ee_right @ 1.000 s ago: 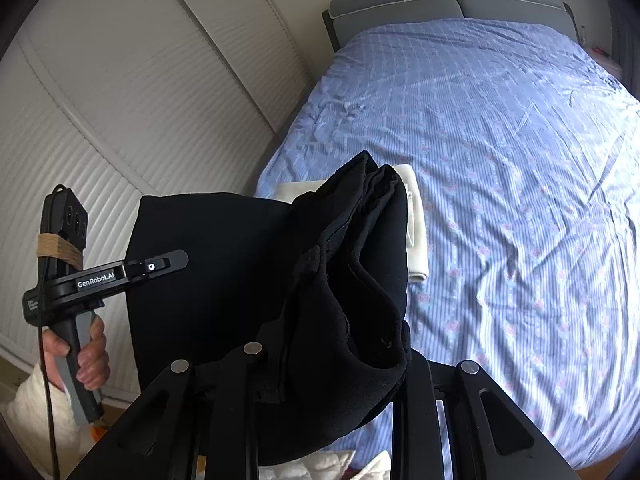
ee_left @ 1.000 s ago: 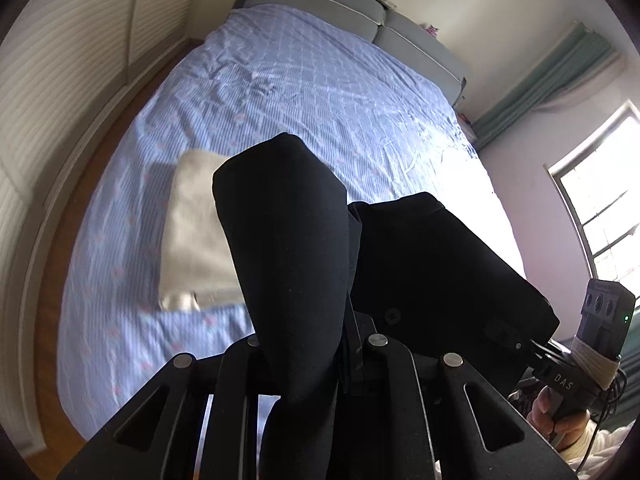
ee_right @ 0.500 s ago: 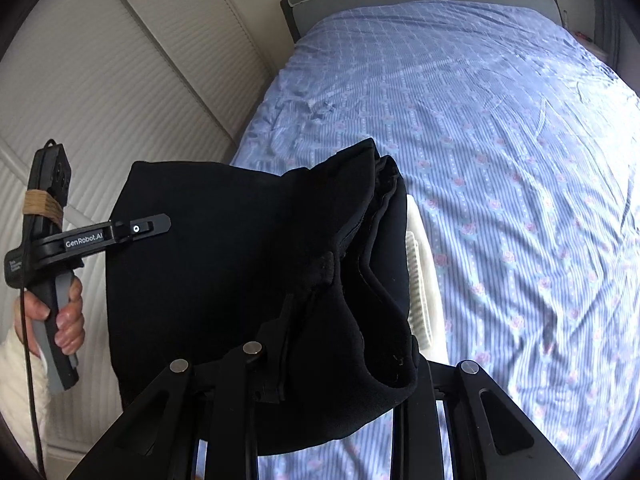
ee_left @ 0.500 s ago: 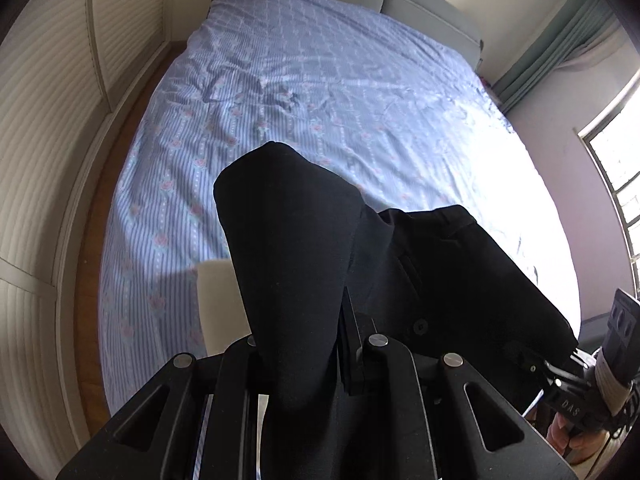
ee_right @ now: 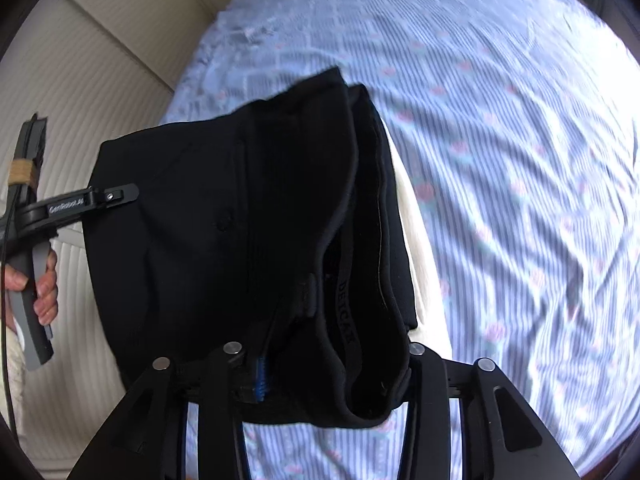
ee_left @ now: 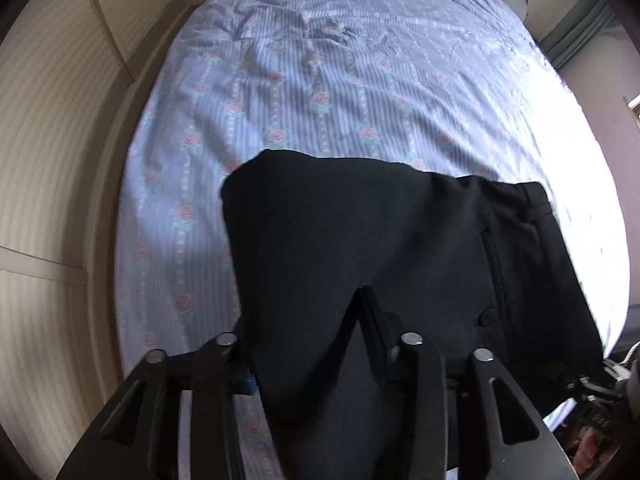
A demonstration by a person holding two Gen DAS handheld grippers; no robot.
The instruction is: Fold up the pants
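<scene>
One pair of black pants (ee_left: 360, 248), folded into a bundle, sits near the foot edge of the bed (ee_left: 320, 80) on a cream folded cloth (ee_right: 420, 240). Probably the drop-off onto a stack. Two tongs: left gripper (ee_left: 316, 344) and right gripper (ee_right: 324, 352) both opening, fabric between the jaws; pads hidden, so can't tell whether either is gripping. One hand (ee_right: 44, 280) holds the left handle.

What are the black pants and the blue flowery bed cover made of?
The black pants look like a smooth, matte woven cloth, maybe a suit-type fabric: they hang in soft folds, with a button and a sewn waistband. The bed cover looks like thin cotton or a similar light cloth: it wrinkles easily and has printed stripes and pink roses. The exact fibres cannot be told.
</scene>
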